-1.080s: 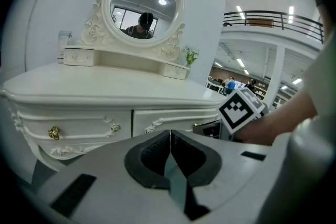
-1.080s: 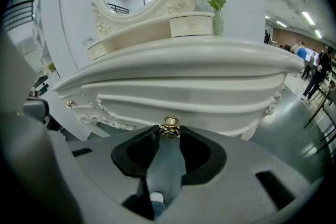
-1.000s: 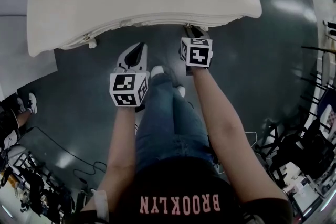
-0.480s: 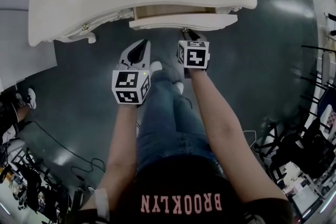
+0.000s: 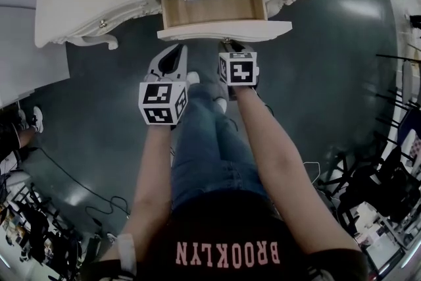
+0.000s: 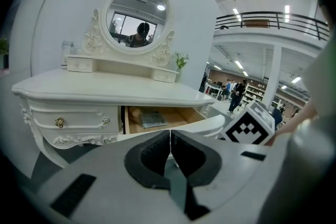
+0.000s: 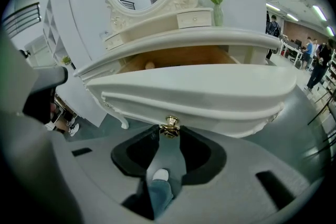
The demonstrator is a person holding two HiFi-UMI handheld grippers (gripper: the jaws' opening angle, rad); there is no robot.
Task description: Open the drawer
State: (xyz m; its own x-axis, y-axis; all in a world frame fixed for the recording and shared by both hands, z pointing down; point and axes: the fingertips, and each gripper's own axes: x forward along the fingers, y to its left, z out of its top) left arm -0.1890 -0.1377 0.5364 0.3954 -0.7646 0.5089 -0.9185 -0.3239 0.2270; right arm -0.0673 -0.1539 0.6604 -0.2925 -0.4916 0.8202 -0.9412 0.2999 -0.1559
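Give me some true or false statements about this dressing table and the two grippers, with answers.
The middle drawer stands partly open. True.
The right gripper is closed on the drawer's brass knob. True.
The left gripper grips a knob too. False: its jaws are together on nothing, short of the dressing table.
The mirror is square. False: it is oval.
The open drawer is empty. False: a flat paper item lies inside.

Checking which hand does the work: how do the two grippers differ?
The right gripper grips the brass knob of the drawer; the left gripper is shut on nothing. The right gripper meets the drawer front; the left gripper hangs clear of the dresser. Both carry marker cubes.
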